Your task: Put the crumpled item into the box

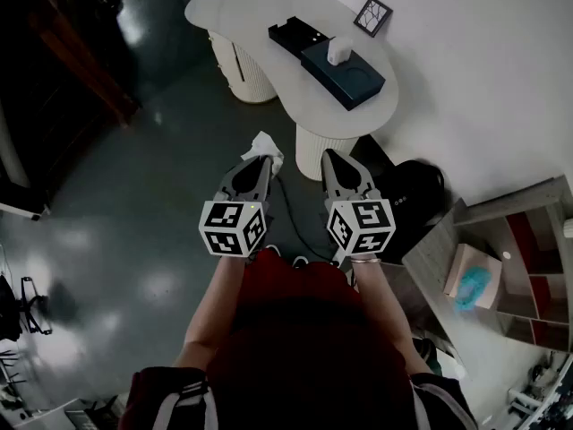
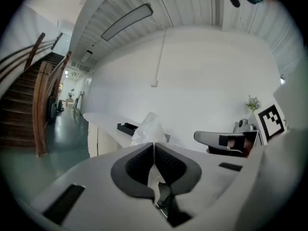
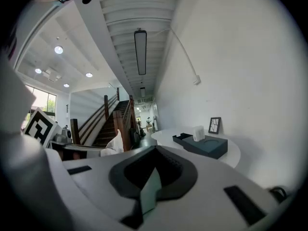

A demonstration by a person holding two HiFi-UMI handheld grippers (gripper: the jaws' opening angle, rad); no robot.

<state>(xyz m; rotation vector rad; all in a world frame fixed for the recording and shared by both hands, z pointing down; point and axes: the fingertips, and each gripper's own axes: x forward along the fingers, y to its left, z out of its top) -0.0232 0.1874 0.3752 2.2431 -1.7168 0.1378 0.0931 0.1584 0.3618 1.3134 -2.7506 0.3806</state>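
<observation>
The left claw [image 1: 265, 163] is clamped tight on the white crumpled paper [image 1: 263, 143], probably so it won't slip before reaching the shallow black box [image 1: 294, 32] on the curved white table [image 1: 237, 5], while the right claw [image 1: 331, 158] is pressed together, empty.

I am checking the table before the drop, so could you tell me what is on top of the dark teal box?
A small white object stands on the dark teal box, beside a round recess in its top. The closed top hides the inside.
</observation>
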